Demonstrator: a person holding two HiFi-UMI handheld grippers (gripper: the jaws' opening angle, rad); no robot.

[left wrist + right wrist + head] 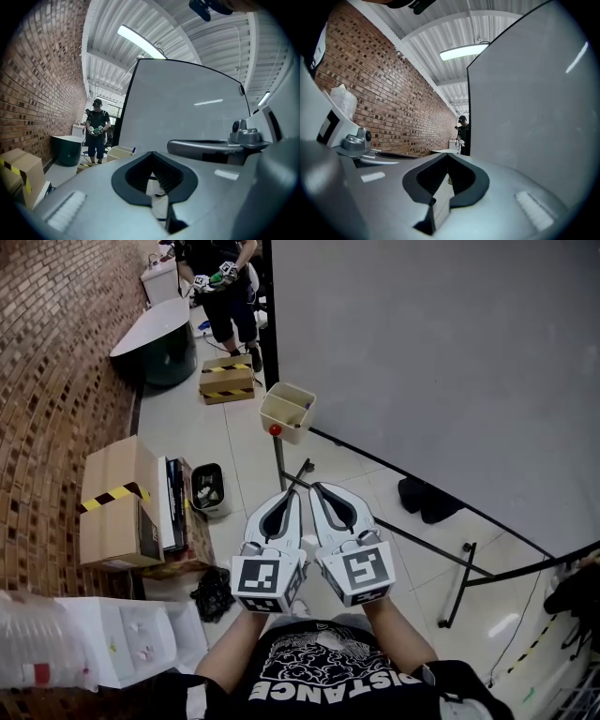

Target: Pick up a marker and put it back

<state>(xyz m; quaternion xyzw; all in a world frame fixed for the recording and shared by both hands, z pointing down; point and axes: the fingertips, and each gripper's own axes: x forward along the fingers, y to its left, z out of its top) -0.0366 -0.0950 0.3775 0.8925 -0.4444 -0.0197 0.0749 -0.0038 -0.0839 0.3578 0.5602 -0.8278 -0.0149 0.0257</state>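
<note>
Both pairs of jaws are pressing together on nothing, with the left gripper (294,493) and right gripper (317,489) hovering side by side at lower centre. The marker (133,150) is poking from the bin (281,418) at upper centre. Opening one gripper wide before reaching in is looking wise.

Low in the frame we see the left gripper (151,155), its jaws meeting at the tips with only floor showing through the hollow behind them. The right gripper (206,146) lies beside it at right. A whiteboard (187,108) fills the centre, a brick wall (33,84) runs down the left, and a person (97,129) stands at middle left near a dark green tub (68,149).
</note>
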